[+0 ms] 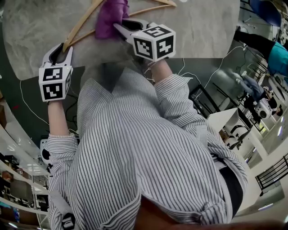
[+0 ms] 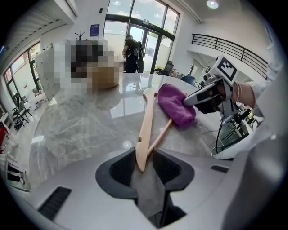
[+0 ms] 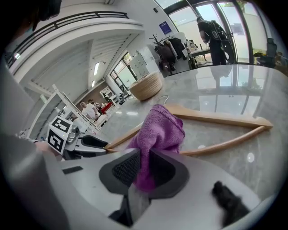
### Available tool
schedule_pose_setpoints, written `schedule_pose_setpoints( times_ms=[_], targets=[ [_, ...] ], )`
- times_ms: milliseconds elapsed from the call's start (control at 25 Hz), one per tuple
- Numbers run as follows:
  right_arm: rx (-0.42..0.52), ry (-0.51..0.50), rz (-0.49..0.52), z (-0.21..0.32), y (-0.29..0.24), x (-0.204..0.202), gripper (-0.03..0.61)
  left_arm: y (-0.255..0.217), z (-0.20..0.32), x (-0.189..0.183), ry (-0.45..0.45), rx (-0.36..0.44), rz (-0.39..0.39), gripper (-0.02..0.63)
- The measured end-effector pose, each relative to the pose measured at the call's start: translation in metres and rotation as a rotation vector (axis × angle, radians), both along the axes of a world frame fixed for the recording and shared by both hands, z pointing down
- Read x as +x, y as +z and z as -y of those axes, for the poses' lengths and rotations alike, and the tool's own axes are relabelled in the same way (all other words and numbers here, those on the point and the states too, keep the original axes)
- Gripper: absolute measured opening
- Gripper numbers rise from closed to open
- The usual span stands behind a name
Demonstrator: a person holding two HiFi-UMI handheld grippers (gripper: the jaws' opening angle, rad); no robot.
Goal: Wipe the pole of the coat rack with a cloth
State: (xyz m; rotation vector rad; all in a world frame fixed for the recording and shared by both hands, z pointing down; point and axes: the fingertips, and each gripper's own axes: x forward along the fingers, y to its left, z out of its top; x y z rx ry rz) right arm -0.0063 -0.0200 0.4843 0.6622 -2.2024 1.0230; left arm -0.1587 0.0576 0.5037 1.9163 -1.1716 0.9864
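Both grippers are hovering over the bench (image 1: 198, 27) in the head view. Left gripper view: the left gripper (image 2: 144, 157) is clamping its fingers on the wooden hanger (image 2: 146, 121), steadying it. Right gripper view: the right gripper (image 3: 141, 164) is pinching the purple cloth (image 3: 157, 130) between its fingers, resting it on the hanger's bar for wiping.

Daylight pours through tall windows (image 2: 135, 22) at 12 o'clock in the left gripper view, and a ceiling lamp (image 2: 212, 4) glows at 1 o'clock. Both glare off the polished tabletop (image 2: 90, 121). The hanger (image 3: 225, 119) throws only a faint shadow, and the cloth (image 3: 157, 130) is sharp. All views bend strongly and darken at the rims. The head view is dimmer.
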Motion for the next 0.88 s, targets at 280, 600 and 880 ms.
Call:
schedule_pose_setpoints(
  times_ms=[280, 600, 880],
  targets=[
    [-0.001, 0.029, 0.0, 0.014, 0.002, 0.023, 0.063, 0.002, 0.004, 0.003, -0.008, -0.022, 0.017, 0.124],
    [0.01, 0.082, -0.007, 0.029, 0.0, 0.052, 0.063, 0.002, 0.002, 0.003, 0.024, -0.067, 0.049, 0.124],
    [0.018, 0.13, -0.012, 0.043, -0.001, 0.081, 0.063, 0.002, 0.005, 0.011, 0.048, -0.094, 0.075, 0.124]
  ],
)
